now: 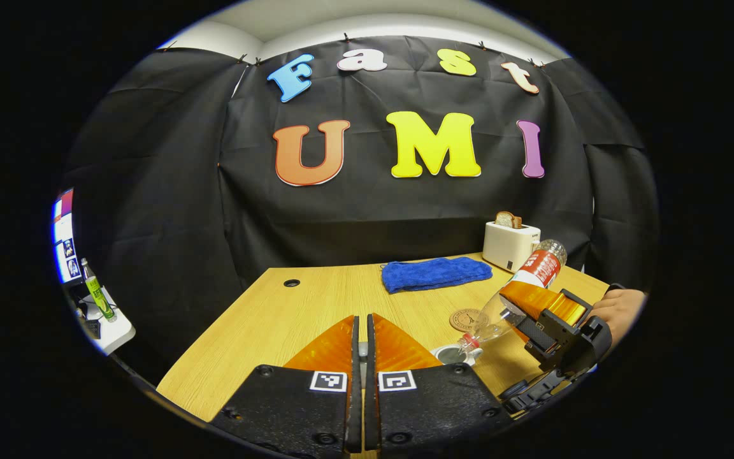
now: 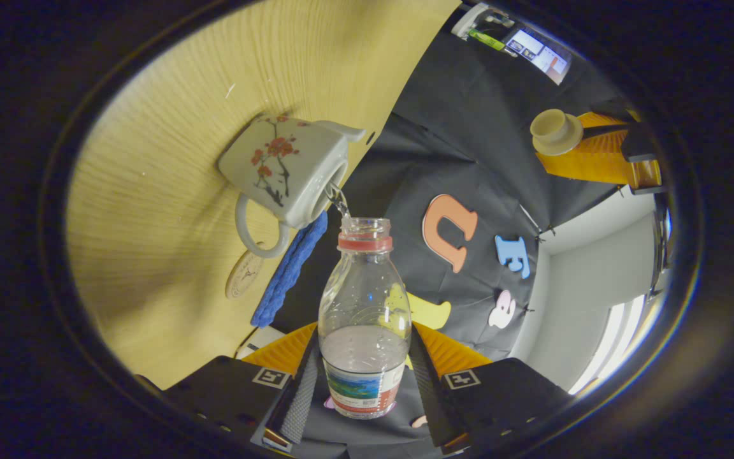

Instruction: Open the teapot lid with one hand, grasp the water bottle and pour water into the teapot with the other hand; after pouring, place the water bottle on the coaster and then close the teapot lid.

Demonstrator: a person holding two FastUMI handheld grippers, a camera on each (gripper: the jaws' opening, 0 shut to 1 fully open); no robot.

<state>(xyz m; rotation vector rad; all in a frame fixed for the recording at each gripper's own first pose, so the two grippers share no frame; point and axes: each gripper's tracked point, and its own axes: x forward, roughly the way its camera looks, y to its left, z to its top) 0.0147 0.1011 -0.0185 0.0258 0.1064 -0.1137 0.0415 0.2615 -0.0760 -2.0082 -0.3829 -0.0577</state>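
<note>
Wooden table (image 1: 316, 312) in a booth with a black cloth wall. In the left gripper view, left gripper (image 1: 360, 338) raised above the table, fingers pressed nearly together on something thin between them; in the right gripper view, same gripper (image 2: 587, 143) seen farther off, pinching the pale teapot lid (image 2: 555, 131) by its knob, well apart from the pot. Right gripper (image 2: 367, 376) clamped on both sides of the clear water bottle (image 2: 363, 331), cap off, tipped mouth-first toward the teapot (image 2: 284, 169), a thin stream of water running from the bottle mouth into the pot's open top. Teapot white with a red blossom design, standing on the table, handle toward the round coaster (image 2: 243, 275). In the left gripper view, tilted bottle (image 1: 520, 293) held by the right gripper (image 1: 542, 312) with a hand (image 1: 618, 309) behind it, coaster (image 1: 464, 319) bare just beside. Farther back, folded blue cloth (image 1: 434, 274) and a white toaster (image 1: 510, 245) holding a slice of bread (image 1: 508, 220).
</note>
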